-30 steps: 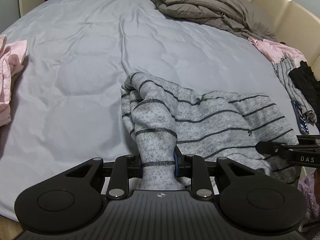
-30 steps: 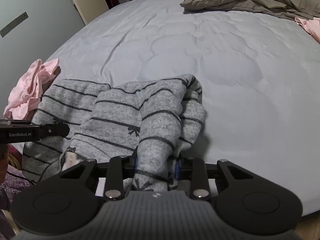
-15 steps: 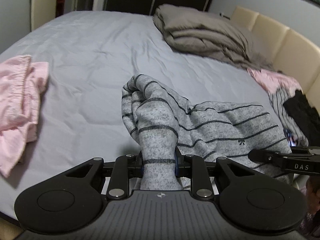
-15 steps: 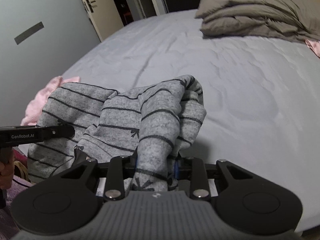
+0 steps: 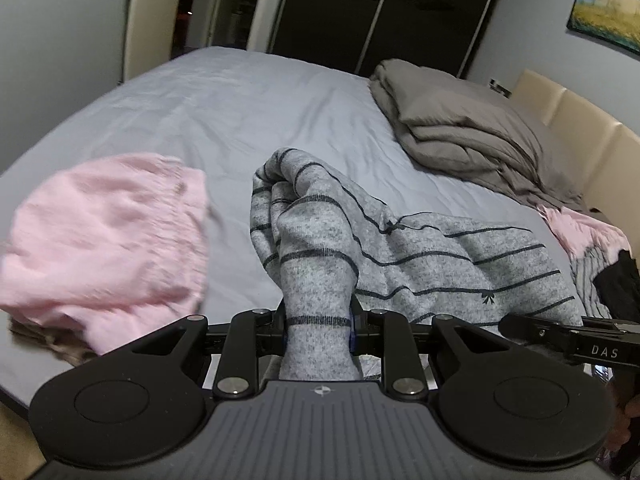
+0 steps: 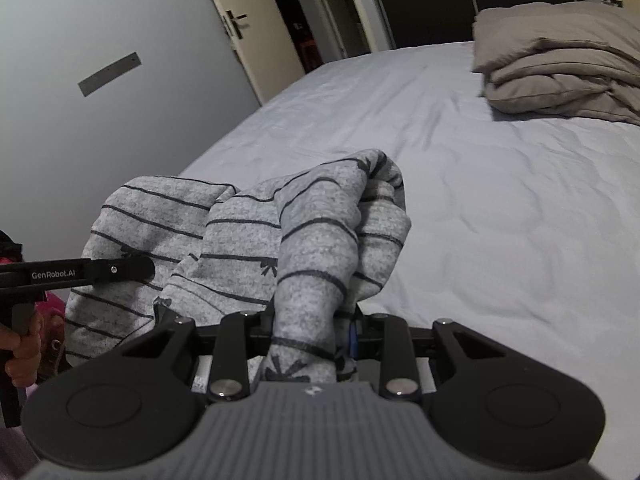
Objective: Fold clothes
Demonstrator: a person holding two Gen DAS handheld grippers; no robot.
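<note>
Clamping a bunched edge of the grey striped sweater, the left gripper sits at the bottom centre of its view, the cloth draping right over the bed. The right gripper pinches another bunch of the same sweater, which spreads to the lower left. A pink garment lies at left, a folded brown duvet at upper right.

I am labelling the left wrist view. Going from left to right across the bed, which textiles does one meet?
Pink garment → striped grey garment, clamped in the left gripper → brown duvet → pink and dark clothes at the right edge.
</note>
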